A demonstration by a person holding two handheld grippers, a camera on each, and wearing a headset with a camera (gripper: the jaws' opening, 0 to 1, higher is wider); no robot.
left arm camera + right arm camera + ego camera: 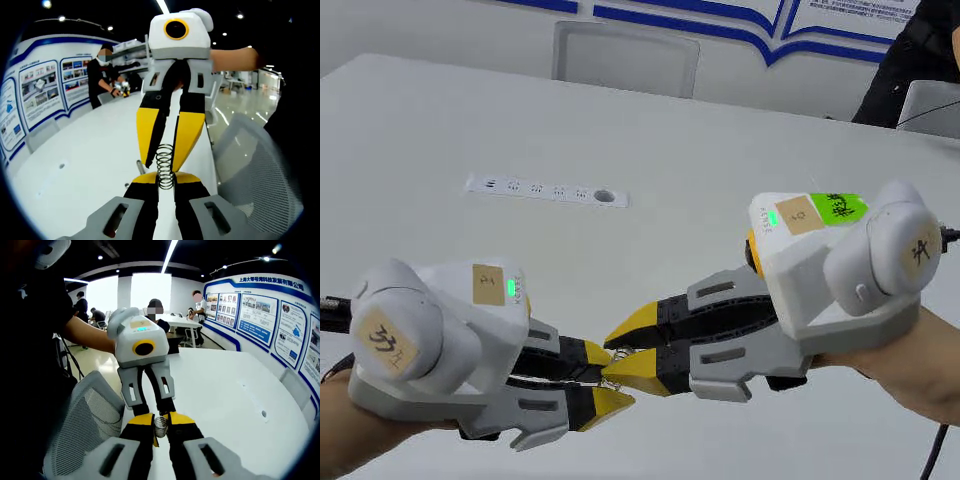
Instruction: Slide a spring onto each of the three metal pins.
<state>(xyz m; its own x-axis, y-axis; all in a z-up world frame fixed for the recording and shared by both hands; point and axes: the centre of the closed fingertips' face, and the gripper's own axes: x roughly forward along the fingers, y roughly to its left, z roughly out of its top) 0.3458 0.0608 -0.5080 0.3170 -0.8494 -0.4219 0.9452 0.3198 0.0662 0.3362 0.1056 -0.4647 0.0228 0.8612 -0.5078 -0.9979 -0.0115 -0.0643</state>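
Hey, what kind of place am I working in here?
Probably an open office or training hall: a long white table with a power strip, blue-framed display boards on the wall, and a mesh office chair.

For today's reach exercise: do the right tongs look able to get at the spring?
Likely yes: the spring, seemingly gripped by the left tongs, sits between the tips of the right tongs, with nothing in the way.

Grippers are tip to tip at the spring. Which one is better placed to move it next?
Right, probably. The spring sits between the jaws of the right gripper, pinched at its sides; only its end reaches the tips of the left gripper.
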